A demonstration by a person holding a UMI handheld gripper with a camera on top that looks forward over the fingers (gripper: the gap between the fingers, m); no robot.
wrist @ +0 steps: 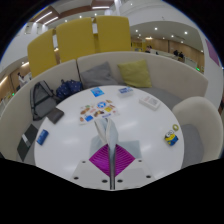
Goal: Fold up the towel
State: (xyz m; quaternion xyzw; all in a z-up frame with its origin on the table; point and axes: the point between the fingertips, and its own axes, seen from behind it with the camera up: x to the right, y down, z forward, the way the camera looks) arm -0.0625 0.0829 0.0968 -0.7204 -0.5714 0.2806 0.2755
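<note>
Up close, the gripper point(111, 158) clenches a white towel point(106, 128) above a round white table point(140, 135).
Both pink pads point(102, 158) sit nearly together, with the cloth's lower end pinched between them. From there the towel rises in a narrow, bunched strip, pale and creased, ending just ahead of the fingers in a blunt, crumpled tip. To the right of the fingers lies a small yellow and blue toy point(172, 136). To the left rest a blue packet point(43, 136) and, further out at the table's edge, a dark tablet point(27, 141). Beyond the towel are scattered cards point(98, 94) and a flat white box point(150, 101). A black backpack point(42, 97) rests past the table on the left. Farthest off stand yellow panels point(75, 40) under ceiling lights.
</note>
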